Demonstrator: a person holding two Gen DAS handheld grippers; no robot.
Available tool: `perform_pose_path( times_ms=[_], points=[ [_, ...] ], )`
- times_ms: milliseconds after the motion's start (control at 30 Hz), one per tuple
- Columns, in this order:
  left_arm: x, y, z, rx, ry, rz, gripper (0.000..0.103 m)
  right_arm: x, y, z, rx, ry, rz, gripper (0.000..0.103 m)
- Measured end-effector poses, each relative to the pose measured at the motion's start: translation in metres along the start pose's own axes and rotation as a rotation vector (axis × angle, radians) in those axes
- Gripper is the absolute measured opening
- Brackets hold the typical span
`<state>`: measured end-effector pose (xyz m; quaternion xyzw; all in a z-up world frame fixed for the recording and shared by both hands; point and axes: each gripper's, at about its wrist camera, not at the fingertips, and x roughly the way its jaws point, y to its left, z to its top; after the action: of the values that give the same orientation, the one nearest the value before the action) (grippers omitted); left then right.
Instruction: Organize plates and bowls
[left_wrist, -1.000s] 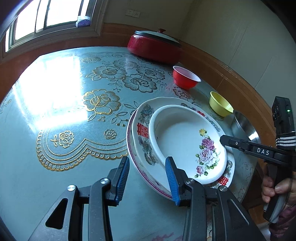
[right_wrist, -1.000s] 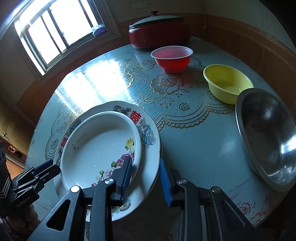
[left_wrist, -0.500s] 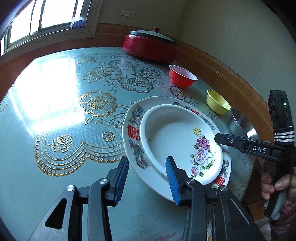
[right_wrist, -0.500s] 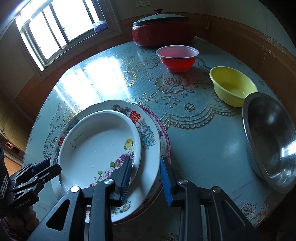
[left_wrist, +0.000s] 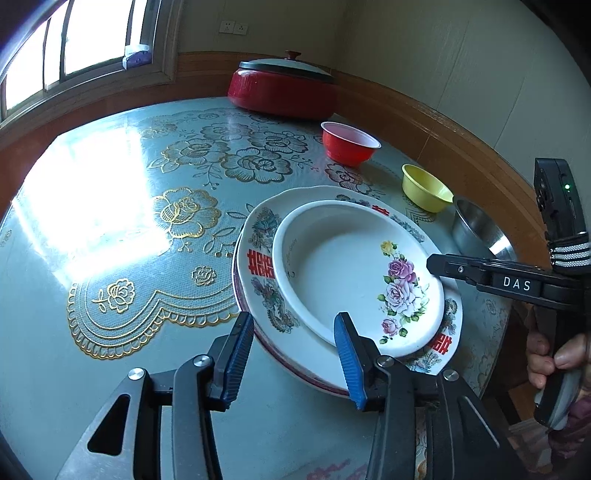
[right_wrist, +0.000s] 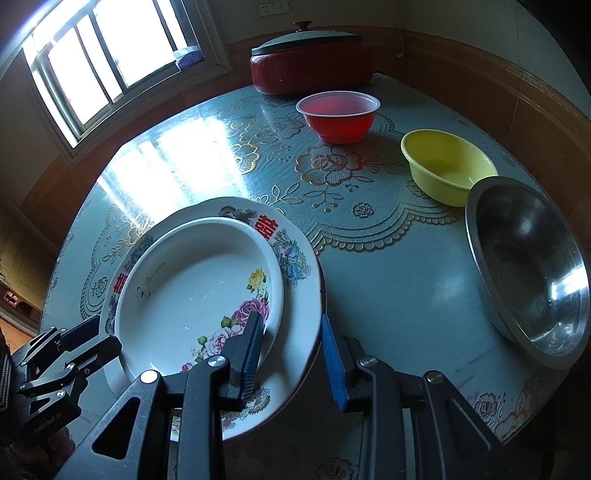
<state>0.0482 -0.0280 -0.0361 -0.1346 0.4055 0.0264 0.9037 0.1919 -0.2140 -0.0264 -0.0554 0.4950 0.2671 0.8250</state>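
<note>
A white deep plate with painted flowers (left_wrist: 332, 266) (right_wrist: 195, 288) lies in a larger plate with red characters (left_wrist: 260, 266) (right_wrist: 295, 295), on a red-rimmed plate (left_wrist: 303, 374). My left gripper (left_wrist: 293, 332) straddles the stack's near rim. Its jaws are opening, one finger outside the edge and one over the plates. My right gripper (right_wrist: 291, 332) straddles the opposite rim, also opening, with the big plate's rim between its blue pads (right_wrist: 334, 365). Each gripper shows in the other's view: the right gripper (left_wrist: 443, 264), the left gripper (right_wrist: 74, 350).
On the flowered tablecloth (left_wrist: 110, 221) stand a red bowl (right_wrist: 338, 116), a yellow bowl (right_wrist: 447, 166) and a steel bowl (right_wrist: 528, 266) to the right. A red lidded pot (right_wrist: 310, 62) sits at the back by the wall. A person's hand (left_wrist: 554, 358) holds the right gripper.
The two upper plates have settled squarely over the red-rimmed plate, which stuck out to the right half a second ago. The left jaws have widened a little.
</note>
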Motion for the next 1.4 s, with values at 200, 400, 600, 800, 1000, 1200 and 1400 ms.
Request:
perform_pose_path(
  times_ms=[200,400,600,800,1000,1200,1400],
  points=[
    [-0.005,0.003,-0.003,-0.03,-0.009,0.01,0.045,-0.002,0.003,-0.002,-0.007,-0.002,-0.007,0.033],
    [-0.022,0.011,0.001,-0.08,-0.101,0.06,0.048,-0.004,0.006,-0.005,-0.035,0.014,-0.008,0.036],
    [-0.032,-0.003,0.007,-0.05,-0.133,0.055,0.054,-0.02,0.007,0.003,-0.091,-0.034,0.01,0.04],
    [-0.026,-0.036,0.025,-0.016,-0.144,-0.032,0.057,-0.058,-0.037,0.02,-0.045,-0.128,0.05,0.041],
    [-0.002,-0.097,0.049,0.04,-0.129,-0.108,0.077,-0.097,-0.132,0.038,0.112,-0.213,0.004,0.053],
    [0.039,-0.156,0.074,0.073,-0.061,-0.166,0.078,-0.103,-0.222,0.047,0.254,-0.225,-0.018,0.057],
    [0.081,-0.203,0.089,0.095,0.013,-0.163,0.076,-0.071,-0.281,0.054,0.319,-0.162,0.056,0.057]
  ],
)
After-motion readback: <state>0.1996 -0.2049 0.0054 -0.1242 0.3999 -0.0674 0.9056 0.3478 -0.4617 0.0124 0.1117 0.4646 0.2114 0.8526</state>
